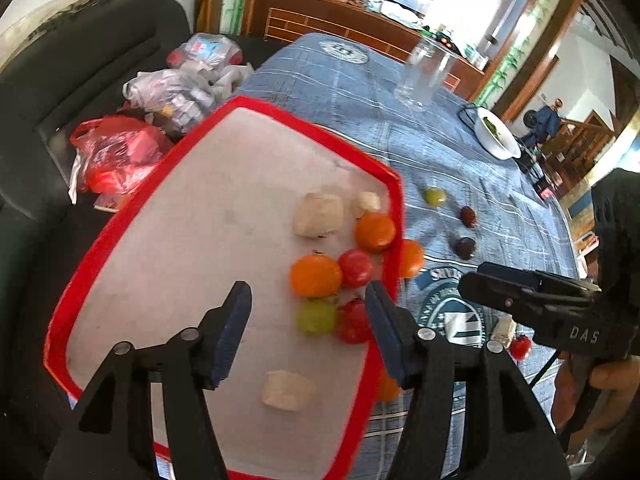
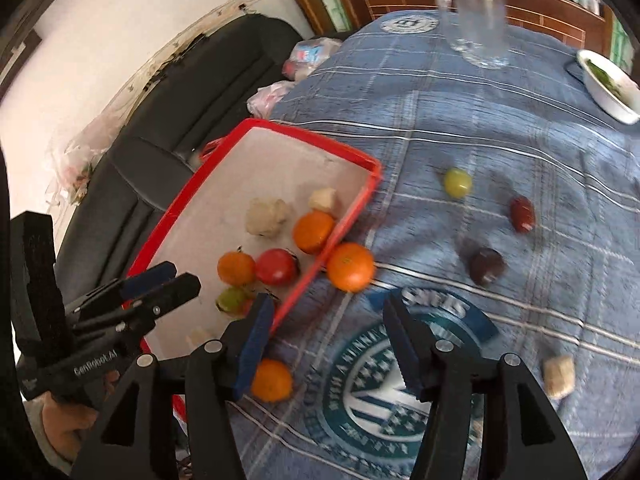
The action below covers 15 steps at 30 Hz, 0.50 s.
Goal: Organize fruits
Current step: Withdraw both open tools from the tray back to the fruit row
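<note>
A red-rimmed white tray lies on the blue tablecloth. In it sit two orange fruits, a red fruit, a green fruit, another red one and pale lumps. Outside it lie an orange, a second orange, a green fruit, two dark plums and a pale lump. My left gripper is open and empty over the tray. My right gripper is open and empty over the cloth beside the tray's edge.
A clear glass and a white bowl with greens stand at the table's far side. A black sofa with plastic bags lies left of the table. A small red fruit lies near the right gripper.
</note>
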Tool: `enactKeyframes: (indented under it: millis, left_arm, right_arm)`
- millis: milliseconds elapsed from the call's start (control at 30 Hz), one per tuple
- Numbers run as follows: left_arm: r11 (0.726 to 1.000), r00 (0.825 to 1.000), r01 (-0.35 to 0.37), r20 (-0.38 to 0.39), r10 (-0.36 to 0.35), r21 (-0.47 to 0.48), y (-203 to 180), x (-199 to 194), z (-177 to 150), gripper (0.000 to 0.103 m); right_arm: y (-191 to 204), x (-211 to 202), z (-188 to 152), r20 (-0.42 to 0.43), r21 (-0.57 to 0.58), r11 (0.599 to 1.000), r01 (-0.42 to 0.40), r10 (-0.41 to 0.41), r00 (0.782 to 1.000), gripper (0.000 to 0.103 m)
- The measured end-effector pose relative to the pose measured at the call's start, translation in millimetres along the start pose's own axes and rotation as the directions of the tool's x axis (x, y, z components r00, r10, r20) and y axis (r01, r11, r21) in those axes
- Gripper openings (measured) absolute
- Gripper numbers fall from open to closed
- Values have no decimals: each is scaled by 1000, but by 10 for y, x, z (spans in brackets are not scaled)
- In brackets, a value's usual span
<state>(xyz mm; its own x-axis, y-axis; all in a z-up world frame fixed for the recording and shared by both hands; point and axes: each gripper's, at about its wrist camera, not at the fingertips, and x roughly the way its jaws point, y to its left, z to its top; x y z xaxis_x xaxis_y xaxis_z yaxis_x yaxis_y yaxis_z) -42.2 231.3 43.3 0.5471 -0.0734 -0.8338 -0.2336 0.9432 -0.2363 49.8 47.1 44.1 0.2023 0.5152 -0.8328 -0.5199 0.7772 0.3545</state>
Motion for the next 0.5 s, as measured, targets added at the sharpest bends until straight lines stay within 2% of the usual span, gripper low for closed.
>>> enactKeyframes:
  millis: [267, 500]
  left_arm:
    - [994, 999, 50, -11, -50, 92, -477, 73, 54, 58]
    - [984, 996, 88, -42, -83, 152, -809, 161, 15, 58]
  right_arm:
    - [-488, -340, -332, 26, 109, 994, 30, -33, 999, 59]
    - [-784, -525, -541, 26, 160, 985, 61, -66, 997, 59]
